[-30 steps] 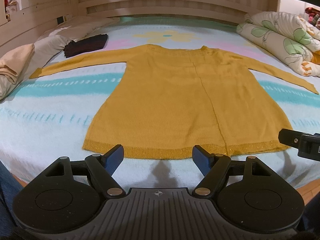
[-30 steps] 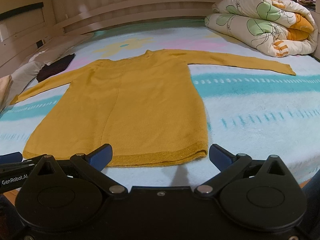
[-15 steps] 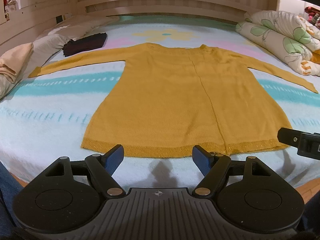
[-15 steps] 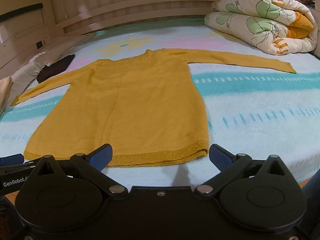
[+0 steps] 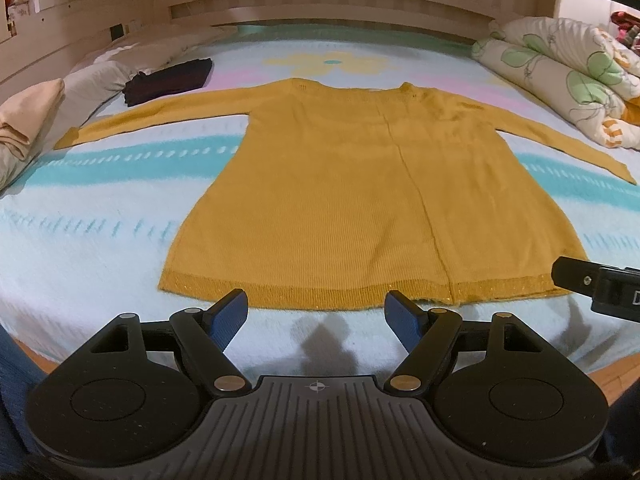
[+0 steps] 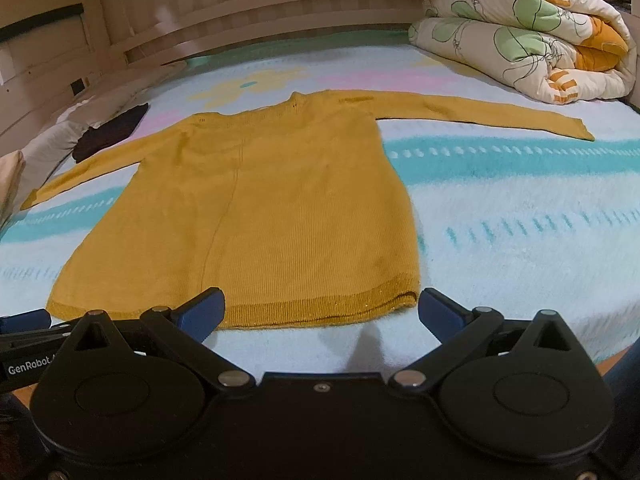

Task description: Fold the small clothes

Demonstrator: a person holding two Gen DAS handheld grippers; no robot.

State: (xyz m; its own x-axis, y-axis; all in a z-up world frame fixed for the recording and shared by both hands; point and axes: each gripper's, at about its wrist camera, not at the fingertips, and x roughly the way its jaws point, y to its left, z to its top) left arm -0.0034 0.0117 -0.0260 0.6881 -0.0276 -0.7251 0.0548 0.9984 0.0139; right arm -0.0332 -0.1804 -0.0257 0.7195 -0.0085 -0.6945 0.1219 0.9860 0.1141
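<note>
A mustard-yellow long-sleeved knit sweater (image 5: 360, 200) lies flat on the bed, hem toward me, both sleeves spread out sideways. It also shows in the right wrist view (image 6: 260, 216). My left gripper (image 5: 316, 312) is open and empty, just in front of the hem near its left half. My right gripper (image 6: 320, 312) is open and empty, in front of the hem's right corner. The right gripper's side shows at the right edge of the left wrist view (image 5: 596, 284).
The bed has a fluffy white and teal blanket (image 5: 80, 220). A rolled floral duvet (image 6: 528, 36) lies at the far right. A dark folded garment (image 5: 168, 80) and pillows (image 5: 28, 120) lie at the far left. A wooden headboard (image 5: 320, 12) runs along the back.
Both grippers have edged slightly forward toward the sweater's hem. The sweater has not moved and both grippers stay open.
</note>
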